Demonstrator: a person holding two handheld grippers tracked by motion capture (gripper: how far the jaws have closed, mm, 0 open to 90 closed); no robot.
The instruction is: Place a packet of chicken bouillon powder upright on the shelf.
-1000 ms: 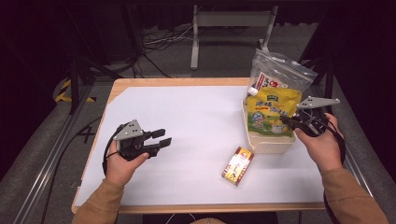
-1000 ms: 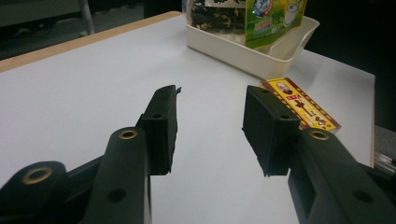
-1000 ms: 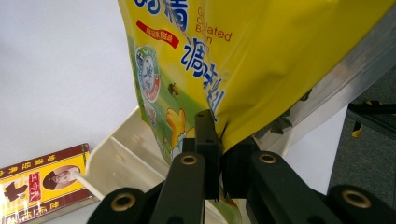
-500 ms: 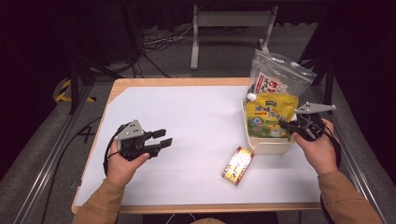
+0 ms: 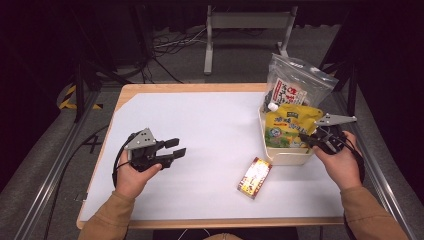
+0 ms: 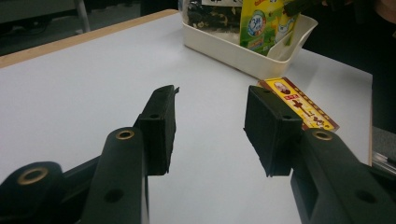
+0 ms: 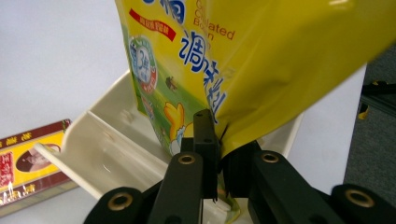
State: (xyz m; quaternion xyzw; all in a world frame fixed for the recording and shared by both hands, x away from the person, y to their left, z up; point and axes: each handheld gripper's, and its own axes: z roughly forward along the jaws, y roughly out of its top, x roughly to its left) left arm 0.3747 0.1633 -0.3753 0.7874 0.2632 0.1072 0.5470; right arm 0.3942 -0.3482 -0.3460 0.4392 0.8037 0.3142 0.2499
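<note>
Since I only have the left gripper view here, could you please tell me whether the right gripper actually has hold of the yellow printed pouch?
Observer: Yes, the right gripper is shut on the lower edge of the yellow printed pouch.
Operator: Is the pouch inside the tray?
Observer: Its bottom hangs within the cream plastic tray, seen from the right gripper view.
Operator: And the left gripper?
Observer: From above, the left gripper hovers open over bare table.

The high view looks forward and down on the whole table from the person's side. The left gripper view looks low across the tabletop toward the tray. The right gripper view sits very close, apparently just above that tray. All three share the flat box.
</note>
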